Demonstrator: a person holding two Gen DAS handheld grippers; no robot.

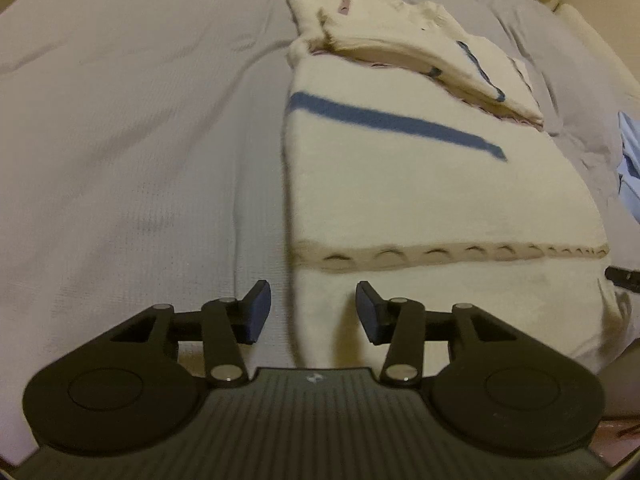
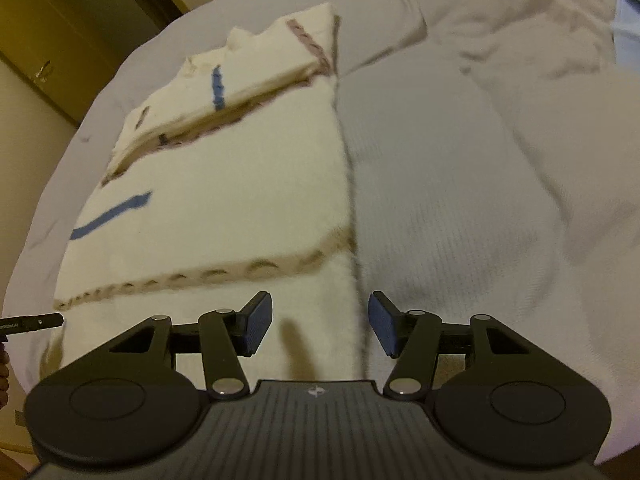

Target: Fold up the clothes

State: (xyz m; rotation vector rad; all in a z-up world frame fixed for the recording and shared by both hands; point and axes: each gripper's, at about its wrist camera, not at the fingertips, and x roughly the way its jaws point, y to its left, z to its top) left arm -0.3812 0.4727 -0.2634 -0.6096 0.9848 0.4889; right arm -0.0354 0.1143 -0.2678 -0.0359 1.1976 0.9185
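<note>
A cream knitted garment (image 1: 420,200) with a blue stripe (image 1: 392,122) lies flat on the bed (image 1: 140,140), already laid over itself: a scalloped hem band (image 1: 440,258) crosses it from 9 to 3 o'clock, with a further layer of cream cloth beneath reaching toward the cameras. At about 1 o'clock in the left wrist view, a smaller folded cream bundle (image 1: 400,56) rests on its far end, edges fairly square. By my reading the folding is well along, with straight sides and stacked layers; whether another fold across the hem band is wanted, or the piece is done, the pictures do not settle. The left gripper (image 1: 313,312) hovers over the garment's near left edge, fingers spread wide and holding nothing. The right gripper (image 2: 320,322) hovers over the near right edge, likewise wide apart and empty. The bed wears a pale grey textured cover, rumpled toward 1 o'clock in the right view. Wooden cabinets (image 2: 44,32) stand at 10 o'clock there, and light blue cloth (image 1: 630,160) shows at 3 o'clock in the left view.
</note>
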